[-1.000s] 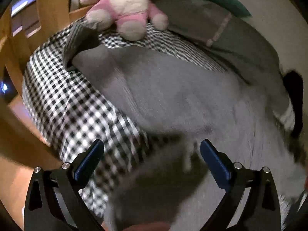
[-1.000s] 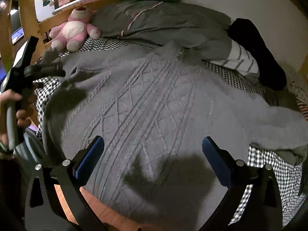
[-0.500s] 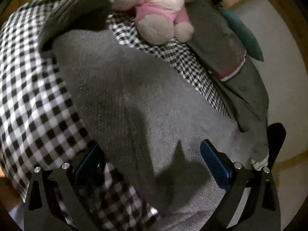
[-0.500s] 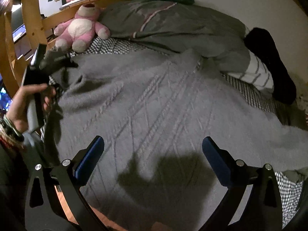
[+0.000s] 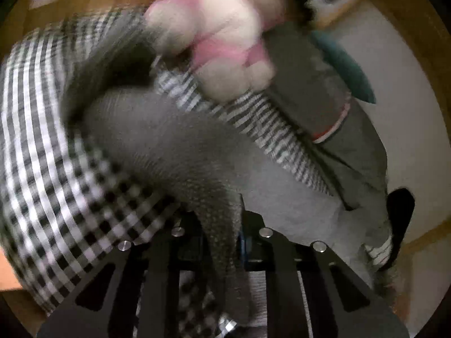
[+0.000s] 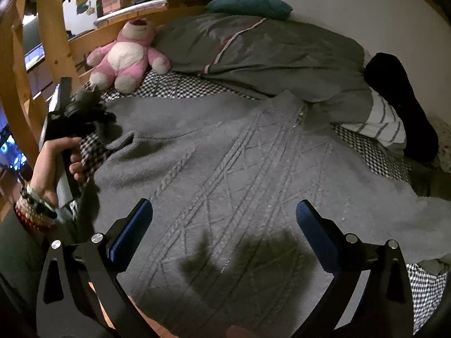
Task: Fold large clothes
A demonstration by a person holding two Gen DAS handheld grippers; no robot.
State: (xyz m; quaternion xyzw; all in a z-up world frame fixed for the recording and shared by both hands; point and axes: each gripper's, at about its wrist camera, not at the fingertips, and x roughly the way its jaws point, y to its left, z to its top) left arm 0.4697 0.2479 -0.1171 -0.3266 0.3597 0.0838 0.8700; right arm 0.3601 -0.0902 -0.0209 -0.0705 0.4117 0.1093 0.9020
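A large grey cable-knit sweater (image 6: 239, 169) lies spread face up on a bed with a black-and-white checked sheet (image 6: 180, 86). My right gripper (image 6: 222, 225) is open and empty, hovering over the sweater's lower body. My left gripper (image 5: 222, 242) is shut on the sweater's left sleeve (image 5: 174, 152), with the knit pinched between its jaws. In the right wrist view the left gripper (image 6: 93, 112) sits at the sweater's left edge, held by a hand.
A pink and white plush toy (image 6: 126, 53) sits at the head of the bed. A grey duvet (image 6: 267, 53), a teal pillow (image 6: 249, 5), a striped cloth (image 6: 386, 121) and a black garment (image 6: 400, 104) lie behind the sweater. A wooden bed frame (image 6: 53, 36) stands on the left.
My left gripper moved forward along the left sleeve and closed on it; it was open before. My right gripper stayed open above the sweater's body.
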